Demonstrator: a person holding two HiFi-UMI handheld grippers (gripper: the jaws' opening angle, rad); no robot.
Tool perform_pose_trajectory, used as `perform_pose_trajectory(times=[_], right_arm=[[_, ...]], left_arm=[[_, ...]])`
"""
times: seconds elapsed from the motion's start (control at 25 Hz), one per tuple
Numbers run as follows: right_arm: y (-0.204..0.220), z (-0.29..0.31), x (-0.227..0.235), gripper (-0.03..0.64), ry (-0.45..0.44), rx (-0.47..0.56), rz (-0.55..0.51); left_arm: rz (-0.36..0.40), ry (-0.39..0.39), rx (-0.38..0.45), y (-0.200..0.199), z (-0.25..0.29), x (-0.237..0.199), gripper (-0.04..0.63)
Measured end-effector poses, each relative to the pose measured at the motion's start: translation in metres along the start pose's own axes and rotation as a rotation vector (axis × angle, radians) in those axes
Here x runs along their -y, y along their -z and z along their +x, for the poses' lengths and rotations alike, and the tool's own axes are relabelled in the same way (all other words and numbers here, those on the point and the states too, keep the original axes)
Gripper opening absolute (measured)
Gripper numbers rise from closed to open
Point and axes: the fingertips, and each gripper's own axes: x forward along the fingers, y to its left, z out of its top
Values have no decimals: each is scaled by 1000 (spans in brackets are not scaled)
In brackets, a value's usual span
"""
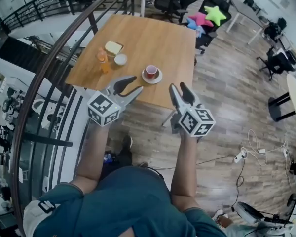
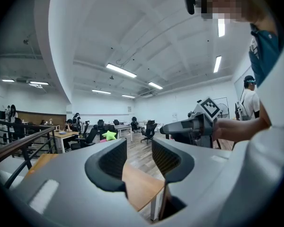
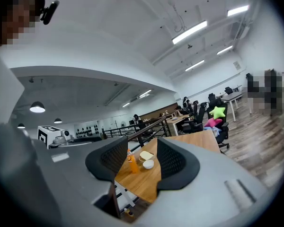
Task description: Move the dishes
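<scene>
Along our left a dark railing (image 1: pixel 49 58) curves beside the wooden table (image 1: pixel 163 38), where an orange bottle (image 1: pixel 102 59), yellow dish (image 1: pixel 113 47), white bowl (image 1: pixel 121 59) and red cup (image 1: pixel 151 71) on its saucer (image 1: pixel 158 78) sit. We hold the left gripper (image 1: pixel 133 84) and right gripper (image 1: pixel 178 87) at the near edge, jaws apart, empty

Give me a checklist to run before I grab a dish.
1. Left gripper open, empty: ok.
2. Right gripper open, empty: ok.
3. Cup, saucer, white bowl, square dish in sight on table: ok.
4. Grippers at a dish: not ok, both held by the table's near edge, touching nothing.
5. Room around bowl: cannot tell, orange bottle stands close beside it.
6. Cup empty: cannot tell.
</scene>
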Motion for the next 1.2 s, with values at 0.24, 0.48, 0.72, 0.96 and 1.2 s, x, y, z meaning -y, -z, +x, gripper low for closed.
perform_pose_trajectory(times=[0.24,0.48,0.72,0.96,1.2], right_arm=[[-15,20,28,179,84,6,-23],[-25,40,35,179,136,23,-33],[-25,57,54,179,191,23,-32],[-29,72,71,179,247,14,-35],[-31,90,91,179,308,5,-33]], left_arm=[[-14,90,32,0,47,-28,164],[-4,150,56,-6,66,-52,164],[-13,195,58,0,90,-75,164],[-30,240,69,3,114,-97,164],[-59,273,77,11,141,-125,164]])
